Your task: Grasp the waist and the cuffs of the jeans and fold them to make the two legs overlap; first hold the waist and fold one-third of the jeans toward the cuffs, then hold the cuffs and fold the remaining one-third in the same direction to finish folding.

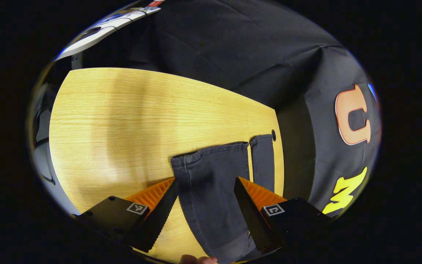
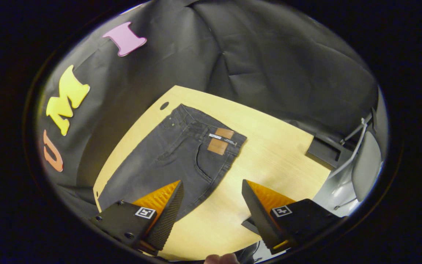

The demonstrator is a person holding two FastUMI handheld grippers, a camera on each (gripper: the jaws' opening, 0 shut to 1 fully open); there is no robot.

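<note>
Dark grey jeans lie flat on a light wooden table. In the left gripper view the two leg cuffs (image 1: 214,154) point away from me, the legs side by side with a narrow gap. My left gripper (image 1: 205,183) hovers open above the nearer leg (image 1: 211,198), one finger on each side of it. In the right gripper view the waist (image 2: 211,128) with a brown tag (image 2: 220,141) lies at the far end of the jeans (image 2: 167,157). My right gripper (image 2: 211,187) hangs open above the jeans' right edge, holding nothing.
The table (image 1: 123,121) stretches wide and bare to the left of the cuffs. A small round hole (image 2: 164,105) sits near the table corner by the waist. A grey chair (image 2: 365,165) stands beyond the table's right edge. A fingertip (image 2: 220,259) shows at the bottom.
</note>
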